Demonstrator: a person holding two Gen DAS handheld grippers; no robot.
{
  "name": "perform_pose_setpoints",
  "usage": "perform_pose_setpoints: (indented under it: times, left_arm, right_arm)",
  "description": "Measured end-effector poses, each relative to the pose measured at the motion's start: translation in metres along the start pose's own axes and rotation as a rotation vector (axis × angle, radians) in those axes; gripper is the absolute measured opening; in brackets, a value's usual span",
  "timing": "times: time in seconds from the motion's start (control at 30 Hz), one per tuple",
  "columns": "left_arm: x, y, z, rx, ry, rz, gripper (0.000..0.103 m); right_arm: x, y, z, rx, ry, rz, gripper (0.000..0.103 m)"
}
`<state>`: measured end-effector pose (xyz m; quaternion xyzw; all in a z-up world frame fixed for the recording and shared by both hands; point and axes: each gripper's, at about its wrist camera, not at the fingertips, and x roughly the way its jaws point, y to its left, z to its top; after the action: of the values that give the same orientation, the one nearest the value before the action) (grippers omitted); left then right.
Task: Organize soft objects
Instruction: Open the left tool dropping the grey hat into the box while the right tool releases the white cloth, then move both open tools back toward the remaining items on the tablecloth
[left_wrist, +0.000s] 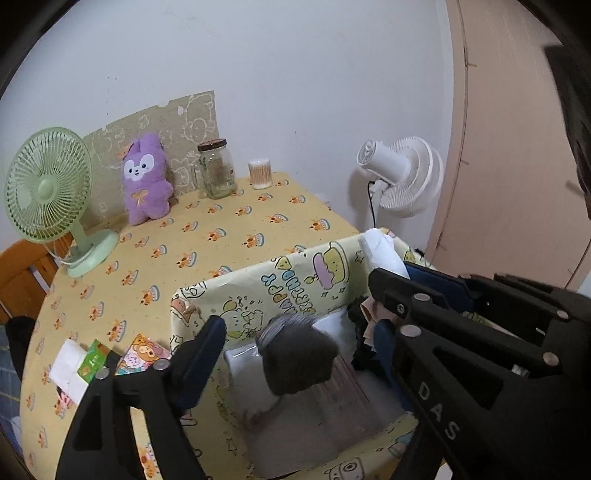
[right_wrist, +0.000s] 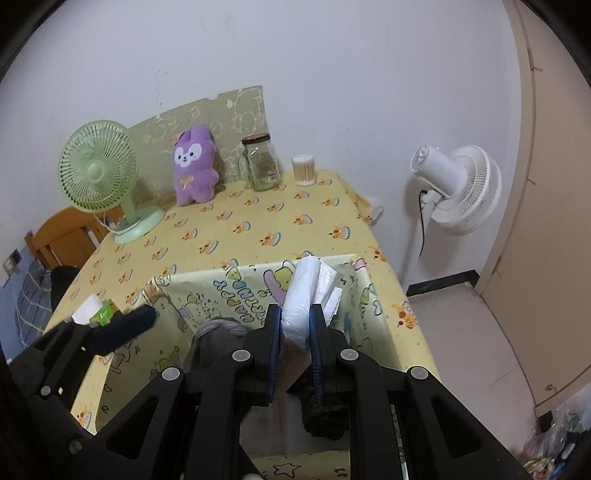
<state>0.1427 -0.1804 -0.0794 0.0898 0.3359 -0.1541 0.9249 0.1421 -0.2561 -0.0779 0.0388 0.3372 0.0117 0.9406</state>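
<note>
Right gripper (right_wrist: 294, 334) jaws clamp white bundle (right_wrist: 303, 295) | left gripper (left_wrist: 295, 325) jaws wide, empty | grey sock (left_wrist: 299, 354) in box (left_wrist: 258, 291)

Yellow-clothed table (right_wrist: 258, 229), green fan (right_wrist: 101, 173), purple plush (right_wrist: 195, 170), jar (right_wrist: 263, 162), box (right_wrist: 207, 291)

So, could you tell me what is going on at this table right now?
A person holding two claws is sorting soft items into the patterned box. The right claw is shut on a white bundle over the box. The left claw is open above a grey sock in the box.
</note>
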Motion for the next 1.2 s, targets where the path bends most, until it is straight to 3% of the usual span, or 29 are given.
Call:
perform_pose_setpoints:
  times: [0.27,0.43,0.5,0.53,0.57,0.67,1.2]
  left_arm:
    - [0.007,0.006,-0.006,0.015,0.058,0.048,0.088]
    - [0.006,0.01,-0.01,0.011,0.073,0.019,0.092]
    - [0.005,0.011,-0.01,0.009,0.07,0.015,0.092]
    - [0.003,0.011,-0.01,0.008,0.067,0.014,0.093]
    - [0.003,0.011,-0.009,0.006,0.065,0.015,0.093]
    - [0.0,0.012,-0.009,0.0,0.058,0.017,0.093]
    - [-0.036,0.023,-0.014,-0.052,-0.011,0.033,0.099]
  right_arm:
    - [0.014,0.007,-0.004,-0.016,0.034,0.033,0.017]
    - [0.017,0.014,-0.003,-0.042,0.04,0.038,0.024]
    - [0.016,0.015,-0.002,-0.046,0.041,0.038,0.038]
    - [0.014,0.016,-0.002,-0.048,0.037,0.035,0.058]
    - [0.012,0.016,-0.002,-0.048,0.025,0.028,0.071]
    - [0.004,0.019,-0.001,-0.059,-0.004,-0.013,0.078]
    - [-0.033,0.037,-0.001,-0.082,-0.056,-0.097,0.09]
